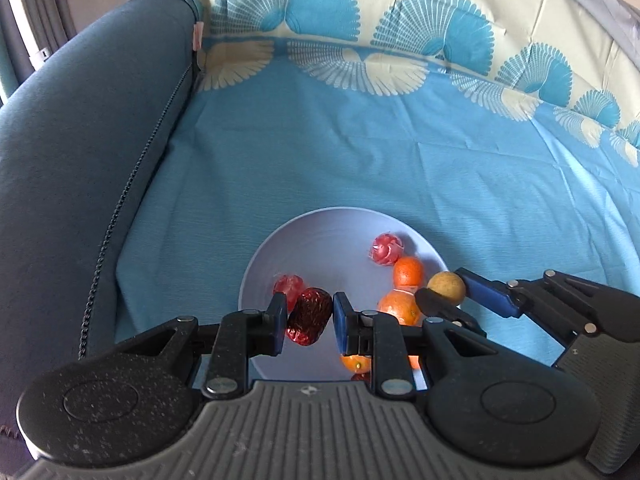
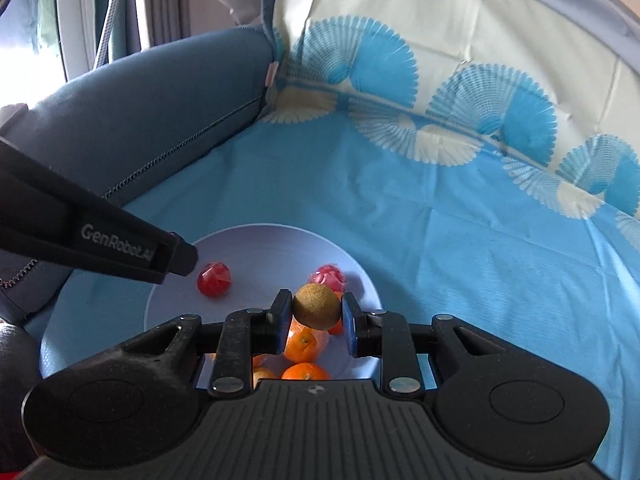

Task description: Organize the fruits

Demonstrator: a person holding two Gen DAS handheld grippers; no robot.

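A pale lilac plate lies on the blue cloth; it also shows in the right wrist view. My left gripper is shut on a dark red wrinkled date over the plate's near left side. My right gripper is shut on a round brown longan-like fruit, also seen in the left wrist view, held above the plate's right side. On the plate lie several oranges and red wrapped fruits.
A blue-grey sofa arm rises to the left. A patterned blue and cream cloth covers the seat and backrest. The left gripper's body crosses the right wrist view at left.
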